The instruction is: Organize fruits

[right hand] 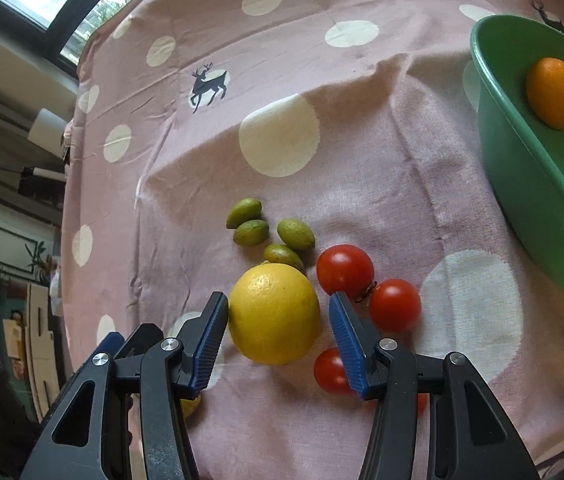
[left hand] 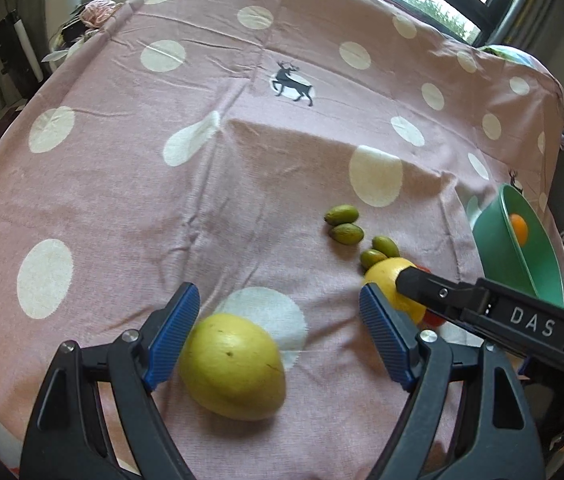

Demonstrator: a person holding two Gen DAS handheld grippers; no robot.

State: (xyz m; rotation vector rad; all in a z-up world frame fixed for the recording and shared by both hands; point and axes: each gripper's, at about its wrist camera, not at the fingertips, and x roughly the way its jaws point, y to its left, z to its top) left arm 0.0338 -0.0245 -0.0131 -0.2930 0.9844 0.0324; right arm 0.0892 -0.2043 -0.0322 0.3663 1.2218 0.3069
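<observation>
In the left wrist view my left gripper (left hand: pixel 280 312) is open around a big yellow lemon (left hand: pixel 234 364) that lies by its left pad. In the right wrist view my right gripper (right hand: pixel 278 312) is open with a round yellow lemon (right hand: pixel 274 314) between its pads; the left pad touches it. That lemon also shows in the left wrist view (left hand: pixel 387 280), partly behind the right gripper's arm. Several small green fruits (right hand: pixel 270 234) lie just beyond it, and three red tomatoes (right hand: pixel 361 284) lie to its right. A green bowl (right hand: pixel 521 168) at the right holds a small orange fruit (right hand: pixel 556 93).
Everything rests on a pink cloth (left hand: pixel 162 180) with white dots and deer prints. The green bowl (left hand: pixel 521 256) stands near the cloth's right edge. Windows run along the far side, and shelves and clutter stand off the left edge.
</observation>
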